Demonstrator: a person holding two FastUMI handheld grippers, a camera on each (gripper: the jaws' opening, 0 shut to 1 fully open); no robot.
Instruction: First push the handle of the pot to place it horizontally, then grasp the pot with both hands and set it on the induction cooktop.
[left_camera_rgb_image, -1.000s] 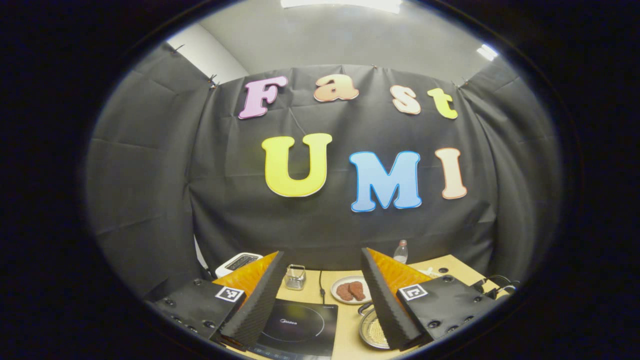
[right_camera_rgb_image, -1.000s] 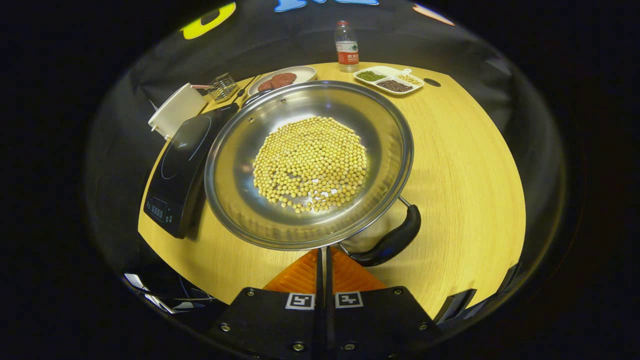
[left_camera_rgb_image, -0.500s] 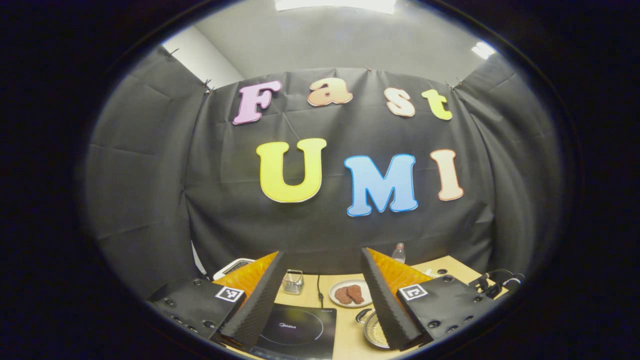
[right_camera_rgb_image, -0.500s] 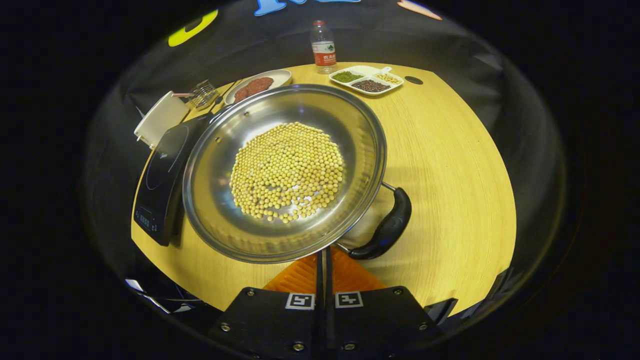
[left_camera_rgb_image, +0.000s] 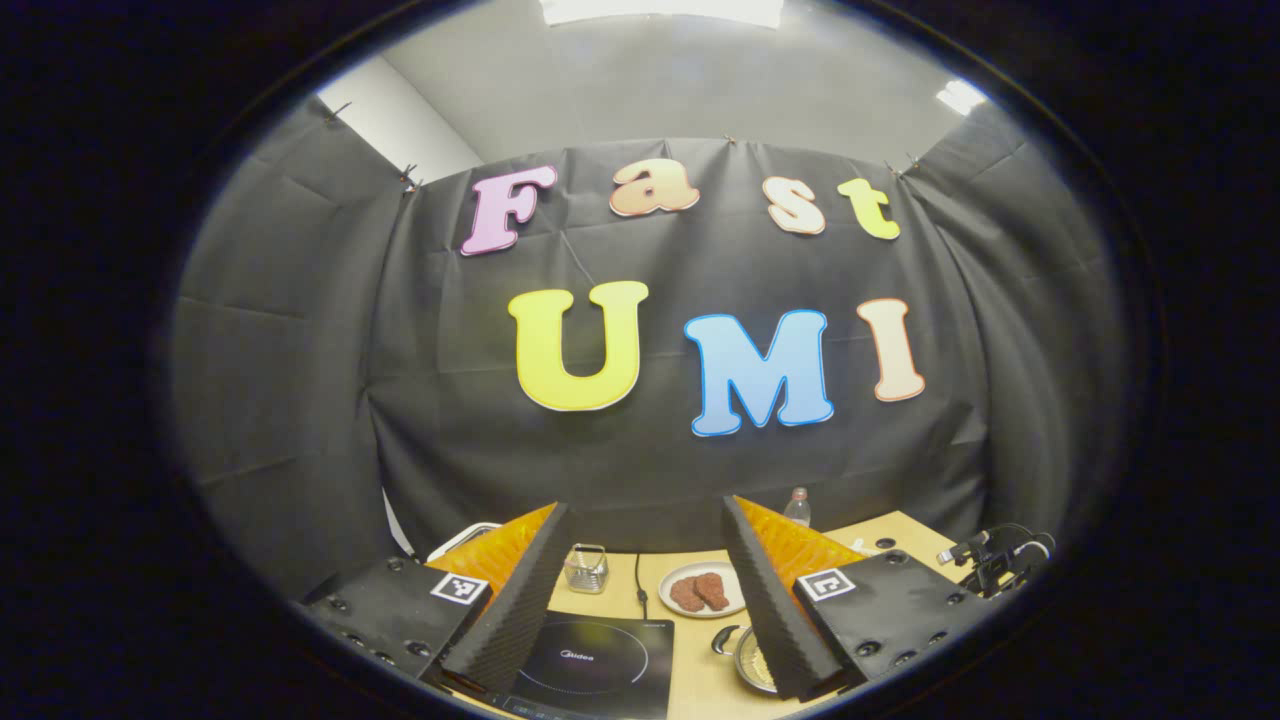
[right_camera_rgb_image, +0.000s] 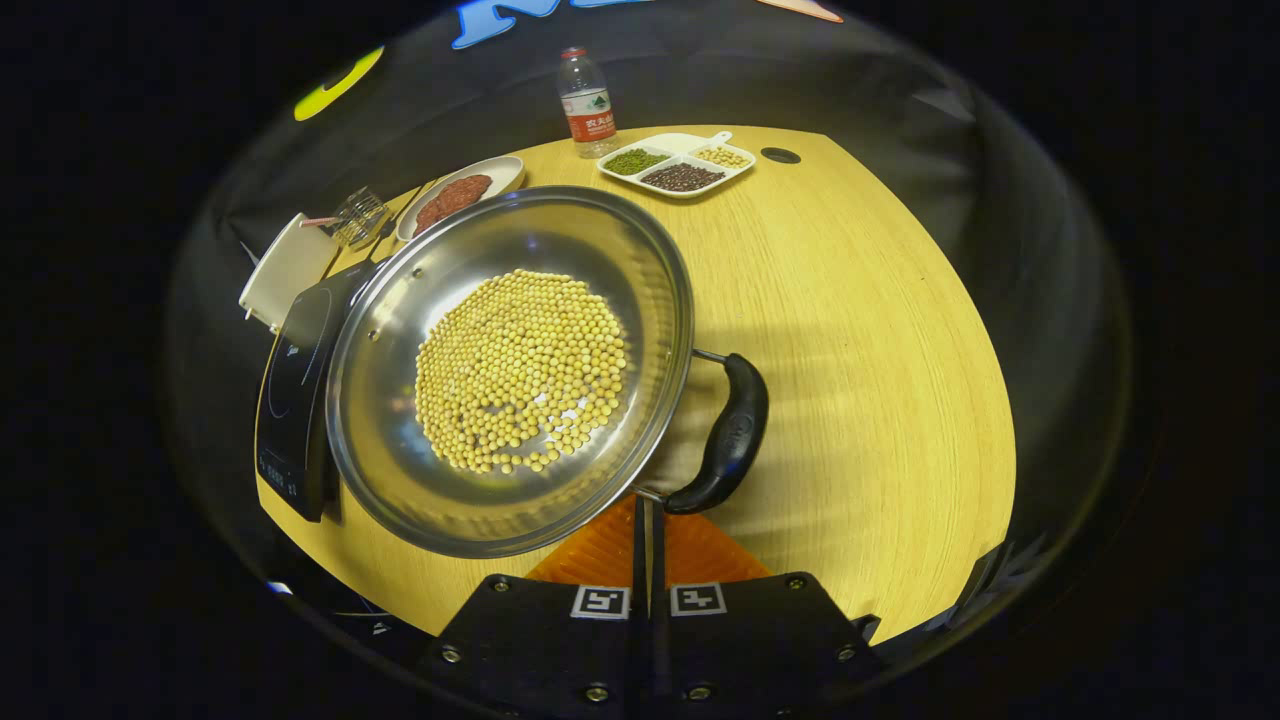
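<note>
A wooden worktop (right_camera_rgb_image: 880, 330) carries the pot (right_camera_rgb_image: 510, 370) of beans at centre left of the right gripper view, its handle (right_camera_rgb_image: 728, 435) curving at lower centre, beside the induction cooktop (right_camera_rgb_image: 290, 380). The right claw (right_camera_rgb_image: 648, 520) is closed, empty, near the handle. The left claw (left_camera_rgb_image: 640, 590) gapes wide, empty, high up.

Nothing legible here: a small brand mark sits on the induction cooktop (left_camera_rgb_image: 600, 655), too tiny to make out, and the bottle (right_camera_rgb_image: 587, 100) wears a red label, its print blurred.
</note>
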